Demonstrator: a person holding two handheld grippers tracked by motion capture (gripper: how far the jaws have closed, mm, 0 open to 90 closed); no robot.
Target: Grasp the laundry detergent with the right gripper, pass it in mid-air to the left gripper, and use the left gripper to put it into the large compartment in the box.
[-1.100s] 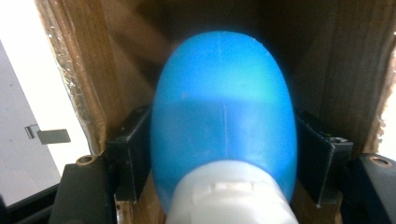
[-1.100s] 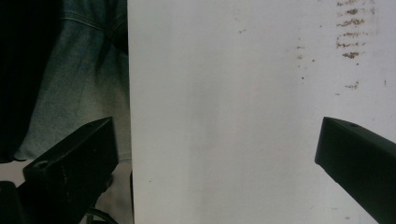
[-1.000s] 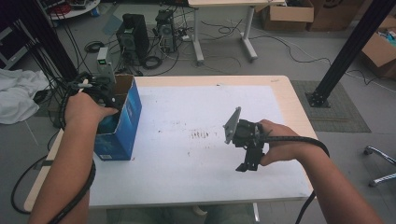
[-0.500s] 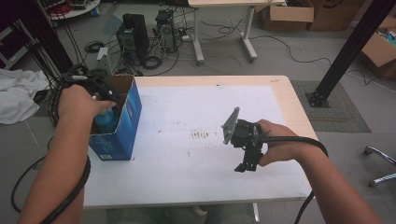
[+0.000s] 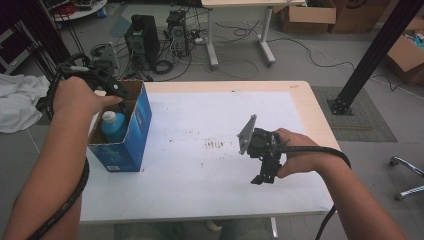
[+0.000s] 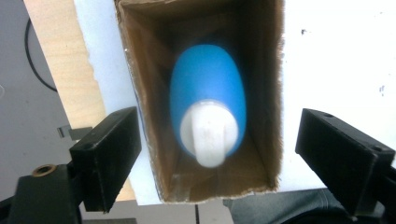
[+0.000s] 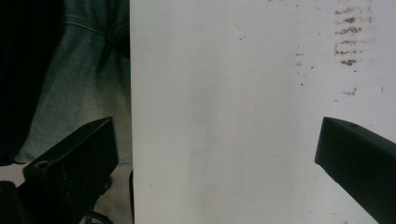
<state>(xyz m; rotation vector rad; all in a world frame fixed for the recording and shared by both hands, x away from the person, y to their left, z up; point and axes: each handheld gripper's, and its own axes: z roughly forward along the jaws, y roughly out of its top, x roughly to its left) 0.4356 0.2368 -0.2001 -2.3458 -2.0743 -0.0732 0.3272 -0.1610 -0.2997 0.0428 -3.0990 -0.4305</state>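
Observation:
A blue bottle (image 5: 114, 126) with a white cap stands inside an open blue cardboard box (image 5: 125, 145) at the table's left edge. My left gripper (image 5: 116, 96) hangs just above the box's mouth. In the left gripper view the bottle (image 6: 208, 88) sits below in the box (image 6: 140, 70). The left gripper (image 6: 215, 144) has just been opening its jaws, and they stand apart without touching the bottle. My right gripper (image 5: 263, 177) hovers over the table's front right, jaws pointing down. In the right gripper view the right gripper (image 7: 217, 154) is open with only white tabletop between its jaws.
The white table (image 5: 200, 195) carries brown stains (image 5: 216, 144) near its middle. Behind it on the floor are computer towers (image 5: 145, 35), cables, another table's legs and cardboard boxes (image 5: 305, 17). A black post (image 5: 370, 55) stands at the right and a white cloth (image 5: 17, 105) lies at the left.
My left hand has lifted up and away from the box, uncovering the blue bottle, which stays inside. The right hand and its gripper have not moved.

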